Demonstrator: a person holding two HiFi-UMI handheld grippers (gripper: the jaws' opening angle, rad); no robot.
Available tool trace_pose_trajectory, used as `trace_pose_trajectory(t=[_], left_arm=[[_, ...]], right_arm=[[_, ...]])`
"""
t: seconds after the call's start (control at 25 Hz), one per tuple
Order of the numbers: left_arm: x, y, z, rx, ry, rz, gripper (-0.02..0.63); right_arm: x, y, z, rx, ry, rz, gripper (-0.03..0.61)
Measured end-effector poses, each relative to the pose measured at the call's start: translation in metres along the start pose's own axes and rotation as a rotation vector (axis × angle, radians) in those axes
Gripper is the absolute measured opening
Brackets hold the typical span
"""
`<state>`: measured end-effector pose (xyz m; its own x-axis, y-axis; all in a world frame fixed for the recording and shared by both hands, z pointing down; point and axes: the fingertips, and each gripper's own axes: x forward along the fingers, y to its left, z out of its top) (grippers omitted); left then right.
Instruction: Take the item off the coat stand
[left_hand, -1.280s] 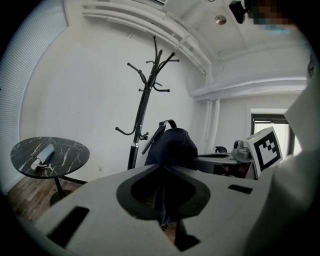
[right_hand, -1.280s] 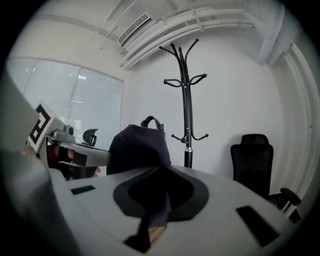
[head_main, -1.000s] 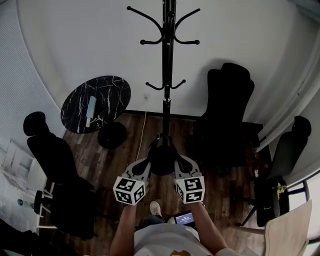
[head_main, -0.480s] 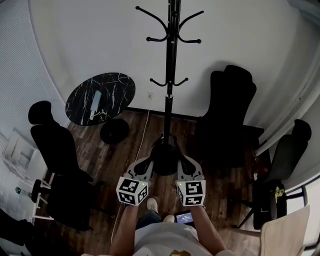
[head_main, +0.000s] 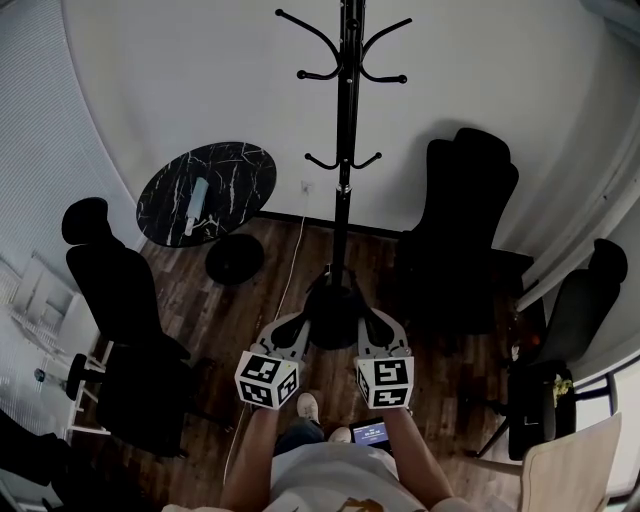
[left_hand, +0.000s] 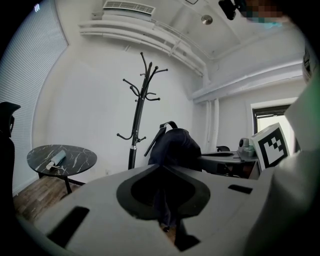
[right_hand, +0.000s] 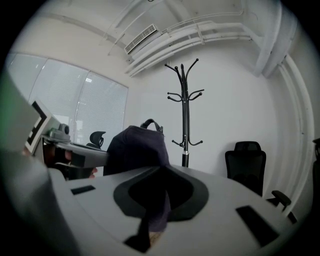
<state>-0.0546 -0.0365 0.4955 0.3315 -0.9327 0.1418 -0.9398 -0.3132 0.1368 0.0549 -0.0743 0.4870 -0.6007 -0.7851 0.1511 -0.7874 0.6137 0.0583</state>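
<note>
Backpack (head_main: 333, 318): one, upright, handle topmost, fingers of left gripper (head_main: 300, 328) and right gripper (head_main: 368, 324) clamped on it, clear of one coat stand (head_main: 345, 150).

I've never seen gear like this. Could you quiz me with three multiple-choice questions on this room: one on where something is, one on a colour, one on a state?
1. Where is the dark bag?
A. on a black chair
B. between the left gripper and the right gripper
C. on the floor

2. What colour is the round table?
A. white
B. black with pale veins
C. red

3. How are the coat stand hooks?
A. bare
B. holding a coat
C. holding hats

Answers:
1 B, both grippers' jaws are shut on its fabric.
2 B, the head view shows dark marble.
3 A, nothing hangs on any hook.
</note>
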Motion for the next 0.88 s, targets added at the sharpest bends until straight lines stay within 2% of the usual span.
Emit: trace_pose_trajectory(t=[0.88], left_arm=[[0.009,-0.004,-0.003,-0.021,0.002,-0.019,0.032]], right_arm=[[0.001,-0.008,-0.001,0.008,0.009,-0.002,0.032]])
